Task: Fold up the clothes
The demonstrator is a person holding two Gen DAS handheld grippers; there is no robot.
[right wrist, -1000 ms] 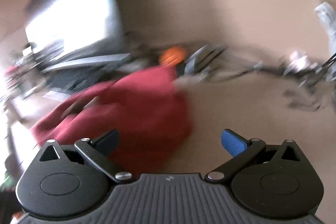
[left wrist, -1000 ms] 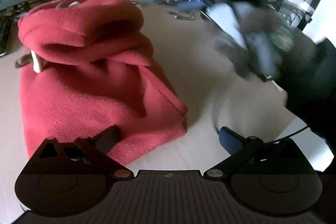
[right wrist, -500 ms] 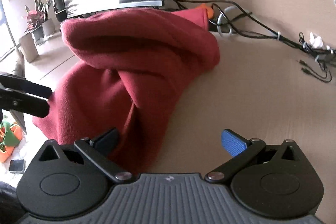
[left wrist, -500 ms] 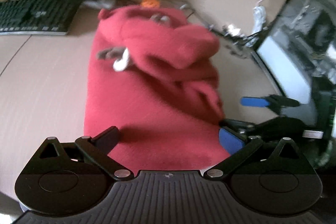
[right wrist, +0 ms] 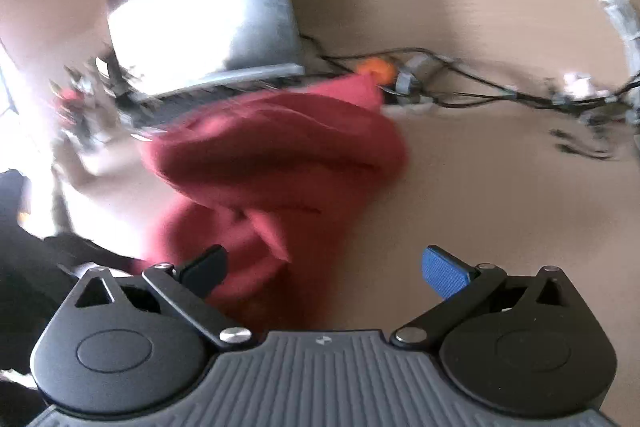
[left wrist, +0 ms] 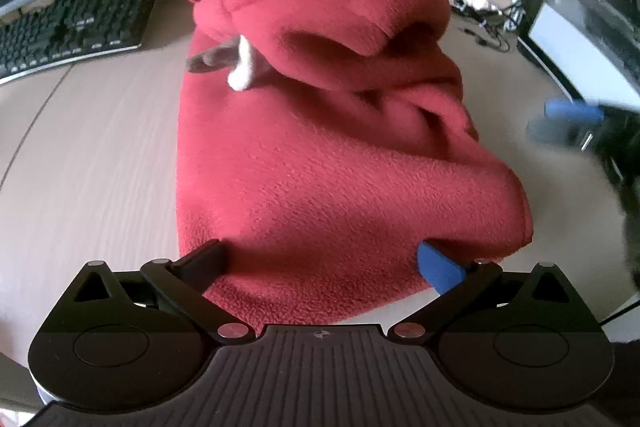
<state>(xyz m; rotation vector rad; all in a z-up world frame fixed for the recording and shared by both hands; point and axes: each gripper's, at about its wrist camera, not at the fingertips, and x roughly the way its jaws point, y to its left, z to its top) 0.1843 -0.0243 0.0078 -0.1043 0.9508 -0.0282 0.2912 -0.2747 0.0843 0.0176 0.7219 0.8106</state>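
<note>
Red fleece hooded garment (left wrist: pixel 340 155) lies bunched on the pale wooden desk (left wrist: pixel 92 155), near a black keyboard (left wrist: pixel 68 27).
Soft, light and floppy by its look; best pinched at the near hem. Left claw (left wrist: pixel 320 263) and right claw (right wrist: pixel 324 267) gape wide, empty.

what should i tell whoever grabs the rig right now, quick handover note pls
Left tool: open, empty, fingers straddling the near edge of the red fleece garment.
Right tool: open, empty, at the garment's right side; view is blurred.
Garment: bunched on the desk, hood part piled toward the keyboard and cables.
Done: roughly gathered into a lump, no flat tidy fold visible.
Left: probably grip an edge, smooth the hood down, finish the fold.
</note>
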